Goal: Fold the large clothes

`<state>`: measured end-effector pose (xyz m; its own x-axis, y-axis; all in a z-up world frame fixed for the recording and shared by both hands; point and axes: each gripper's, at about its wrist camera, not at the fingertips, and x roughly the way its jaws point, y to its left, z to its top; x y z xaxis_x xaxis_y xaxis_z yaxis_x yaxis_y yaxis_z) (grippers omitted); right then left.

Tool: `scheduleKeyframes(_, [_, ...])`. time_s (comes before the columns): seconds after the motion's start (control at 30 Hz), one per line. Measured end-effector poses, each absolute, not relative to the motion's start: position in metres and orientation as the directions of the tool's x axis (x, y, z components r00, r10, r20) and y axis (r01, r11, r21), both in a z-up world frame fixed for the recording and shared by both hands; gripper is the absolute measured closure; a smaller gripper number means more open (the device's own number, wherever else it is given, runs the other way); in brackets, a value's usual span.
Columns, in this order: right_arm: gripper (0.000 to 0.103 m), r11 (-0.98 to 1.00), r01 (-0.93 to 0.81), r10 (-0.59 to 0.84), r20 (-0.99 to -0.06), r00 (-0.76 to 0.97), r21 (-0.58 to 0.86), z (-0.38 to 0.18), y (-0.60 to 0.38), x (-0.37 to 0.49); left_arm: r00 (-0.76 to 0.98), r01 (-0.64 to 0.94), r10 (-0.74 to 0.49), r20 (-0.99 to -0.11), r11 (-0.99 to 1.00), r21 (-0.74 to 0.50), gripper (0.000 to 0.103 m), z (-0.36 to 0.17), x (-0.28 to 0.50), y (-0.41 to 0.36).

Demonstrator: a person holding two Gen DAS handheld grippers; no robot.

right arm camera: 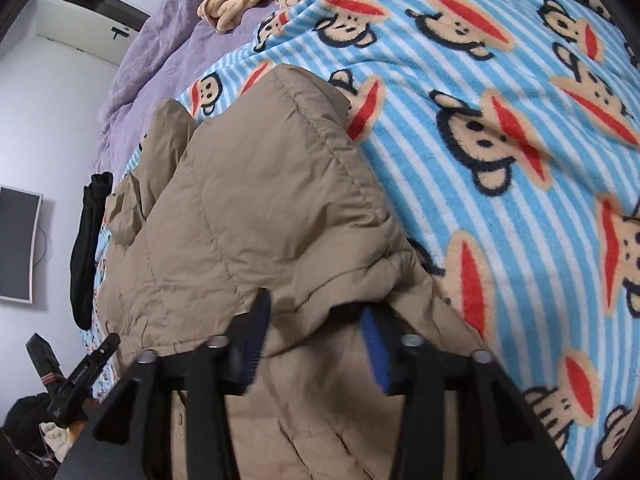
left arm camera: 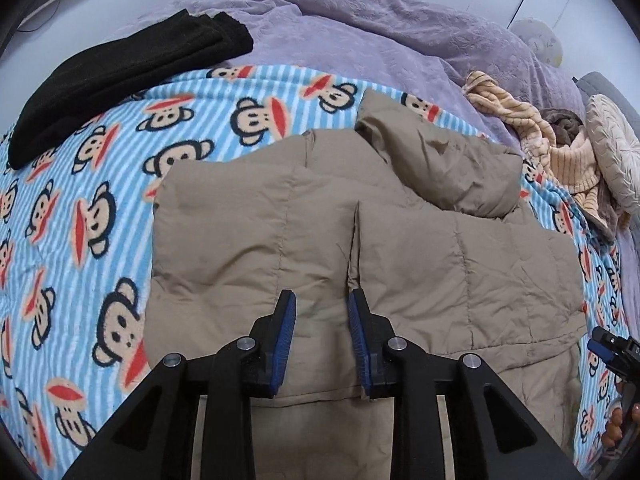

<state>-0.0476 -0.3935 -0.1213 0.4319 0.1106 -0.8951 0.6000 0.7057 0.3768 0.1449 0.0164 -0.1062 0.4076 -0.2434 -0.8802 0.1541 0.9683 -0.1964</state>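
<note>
Jacket [left arm camera: 360,248]: a tan quilted puffer, lying on the monkey-print striped blanket [left arm camera: 100,200] that covers the bed, with both side panels turned in so that their edges meet down the middle, and the hood [left arm camera: 440,160] resting on top at the far end. The near hem hangs toward the person.

Left tongs [left arm camera: 322,320]: jaws a narrow gap apart, hovering above the centre seam; no fabric is visible between the pads, so nothing is held. Right tongs [right arm camera: 316,320]: jaws fairly wide, set at the bulky folded right edge of the jacket; padding bulges between the fingers, but whether the pads press on it cannot be told.

Surroundings: a folded black garment [left arm camera: 120,72] lies well apart at the far left, a striped cream garment [left arm camera: 540,140] at the far right, both beyond on the purple bedspread [left arm camera: 360,32].

Risks, as judged: the puffy filling is springy, so the turned-in panels may open again if the next fold starts with only one side gripped. A shallow bite on slick shell fabric may slip. The loose hood could slide off and spoil the fold's squareness.
</note>
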Motion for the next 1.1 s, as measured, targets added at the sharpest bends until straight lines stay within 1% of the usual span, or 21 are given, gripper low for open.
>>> scheduleKeyframes(0.1, [0.037,0.759,0.573,0.013,-0.887,0.461,0.309,-0.096,-0.387,-0.061,0.410,0.211,-0.294,-0.864,0.952,-0.223,0.074,-0.094,0.146,0.002])
scheduleKeyframes(0.13, [0.045,0.767,0.575,-0.022,-0.883,0.468,0.285,-0.090,-0.389,-0.062,0.408,0.232,-0.309,-0.859,0.945,-0.230,0.074,-0.091,0.146,-0.006])
scheduleKeyframes(0.17, [0.066,0.772,0.576,-0.039,-0.884,0.467,0.270,-0.087,-0.392,-0.059,0.404,0.253,-0.322,-0.856,0.939,-0.234,0.074,-0.090,0.146,-0.016])
scheduleKeyframes(0.23, [0.087,0.762,0.582,-0.033,-0.881,0.472,0.283,-0.086,-0.402,-0.051,0.392,0.282,-0.324,-0.861,0.933,-0.223,0.074,-0.094,0.148,-0.036])
scheduleKeyframes(0.27, [0.088,0.753,0.583,-0.018,-0.876,0.482,0.305,-0.086,-0.407,-0.046,0.385,0.285,-0.319,-0.866,0.934,-0.217,0.074,-0.098,0.149,-0.042])
scheduleKeyframes(0.33, [0.089,0.759,0.566,-0.006,-0.866,0.500,0.322,-0.086,-0.411,-0.032,0.374,0.273,-0.288,-0.882,0.943,-0.192,0.074,-0.112,0.152,-0.051])
scheduleKeyframes(0.4, [0.089,0.797,0.524,-0.005,-0.865,0.501,0.299,-0.086,-0.408,-0.014,0.371,0.247,-0.239,-0.897,0.957,-0.153,0.074,-0.130,0.157,-0.052])
scheduleKeyframes(0.47, [0.089,0.830,0.495,-0.016,-0.878,0.479,0.255,-0.094,-0.403,0.001,0.371,0.227,-0.219,-0.903,0.964,-0.140,0.074,-0.145,0.163,-0.050])
scheduleKeyframes(0.57, [0.089,0.851,0.499,-0.069,-0.905,0.420,0.166,-0.117,-0.406,0.016,0.361,0.217,-0.256,-0.897,0.958,-0.187,0.074,-0.157,0.170,-0.047])
scheduleKeyframes(0.63, [0.089,0.835,0.527,-0.074,-0.916,0.394,0.159,-0.134,-0.414,0.018,0.361,0.223,-0.263,-0.895,0.956,-0.191,0.074,-0.160,0.172,-0.050])
scheduleKeyframes(0.67, [0.093,0.826,0.539,-0.070,-0.919,0.389,0.166,-0.141,-0.418,0.018,0.363,0.228,-0.260,-0.894,0.956,-0.186,0.074,-0.161,0.172,-0.053])
scheduleKeyframes(0.73, [0.093,0.813,0.556,-0.069,-0.919,0.389,0.175,-0.152,-0.422,0.016,0.368,0.232,-0.251,-0.895,0.957,-0.173,0.074,-0.164,0.172,-0.055])
scheduleKeyframes(0.83, [0.093,0.817,0.557,-0.096,-0.918,0.385,0.148,-0.157,-0.420,0.017,0.368,0.226,-0.239,-0.899,0.960,-0.163,0.074,-0.160,0.171,-0.054])
scheduleKeyframes(0.9, [0.093,0.819,0.558,-0.106,-0.920,0.379,0.135,-0.154,-0.418,0.017,0.382,0.221,-0.200,-0.902,0.968,-0.121,0.074,-0.152,0.168,-0.052])
scheduleKeyframes(0.93, [0.092,0.819,0.559,-0.109,-0.921,0.374,0.130,-0.151,-0.418,0.016,0.394,0.220,-0.184,-0.901,0.970,-0.102,0.074,-0.147,0.166,-0.050])
scheduleKeyframes(0.97, [0.089,0.819,0.561,-0.117,-0.922,0.369,0.121,-0.147,-0.416,0.015,0.403,0.218,-0.178,-0.898,0.971,-0.095,0.074,-0.143,0.163,-0.047])
scheduleKeyframes(1.1, [0.088,0.829,0.554,-0.161,-0.915,0.370,0.078,-0.130,-0.407,-0.002,0.405,0.204,-0.166,-0.899,0.975,-0.088,0.074,-0.132,0.151,-0.030])
